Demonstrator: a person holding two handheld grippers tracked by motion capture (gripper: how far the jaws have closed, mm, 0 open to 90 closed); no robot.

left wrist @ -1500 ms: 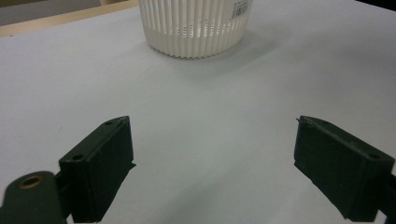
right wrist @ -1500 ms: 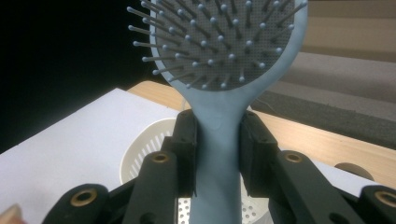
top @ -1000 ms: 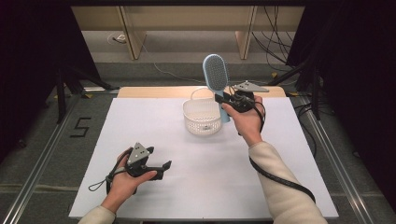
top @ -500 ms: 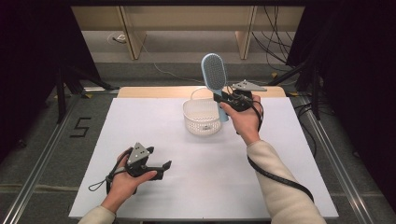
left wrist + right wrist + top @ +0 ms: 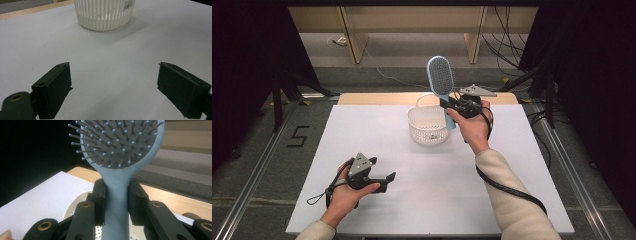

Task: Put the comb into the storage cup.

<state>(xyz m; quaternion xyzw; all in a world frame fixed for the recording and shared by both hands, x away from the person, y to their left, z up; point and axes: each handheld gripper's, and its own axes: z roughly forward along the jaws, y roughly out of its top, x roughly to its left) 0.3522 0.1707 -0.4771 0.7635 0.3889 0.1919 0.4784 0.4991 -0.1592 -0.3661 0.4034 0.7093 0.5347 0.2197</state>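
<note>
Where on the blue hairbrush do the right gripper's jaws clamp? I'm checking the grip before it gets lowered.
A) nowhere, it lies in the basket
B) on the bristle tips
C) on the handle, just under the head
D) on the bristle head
C: in the right gripper view the right gripper has its two black jaws pressed on either side of the hairbrush handle, with the bristle head above.

the basket [image 5: 428, 125] stands on the counter [image 5: 377, 135] toward its far edge. the hairbrush [image 5: 441, 80] rises upright at the basket's 2 o'clock, in the right gripper [image 5: 451, 104] (handle reaching down beside the rim). the left gripper [image 5: 384, 180] rests at the basket's 7 o'clock, well apart.
</note>
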